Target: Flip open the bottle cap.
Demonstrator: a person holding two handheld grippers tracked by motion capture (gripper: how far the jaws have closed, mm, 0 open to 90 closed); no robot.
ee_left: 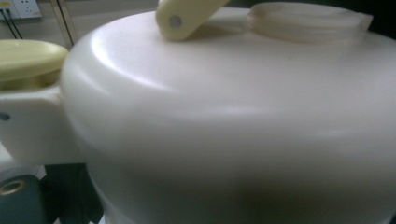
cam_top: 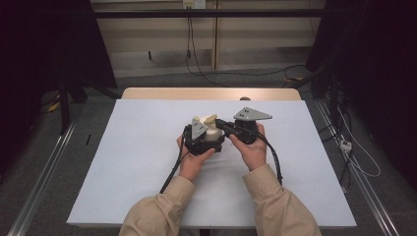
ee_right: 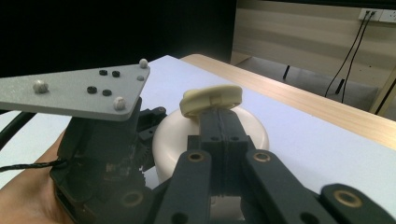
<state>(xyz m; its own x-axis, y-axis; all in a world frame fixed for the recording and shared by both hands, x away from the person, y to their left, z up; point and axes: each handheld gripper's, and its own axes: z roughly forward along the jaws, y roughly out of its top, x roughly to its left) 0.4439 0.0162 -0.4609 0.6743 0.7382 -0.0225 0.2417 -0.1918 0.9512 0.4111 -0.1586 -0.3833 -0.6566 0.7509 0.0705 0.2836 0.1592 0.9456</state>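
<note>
Right at the near middle of the white table (cam_top: 123,162), two hands hold two claws side by side. Between them stands a round cream pot (cam_top: 212,133), upright, with its top facing up. The right claw (ee_right: 219,123) has its jaws squeezed together; their tips reach the pale yellow handle (ee_right: 212,99) on top of the pot, which lies flat across them. The left claw (cam_top: 199,137) sits tight against the pot's side; whether it is open or closed, I cannot tell.

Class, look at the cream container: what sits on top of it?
On the cream container sits a pale yellow handle, with the right tongs shut just below it. A round lid lies beside; the inside is hidden.
</note>
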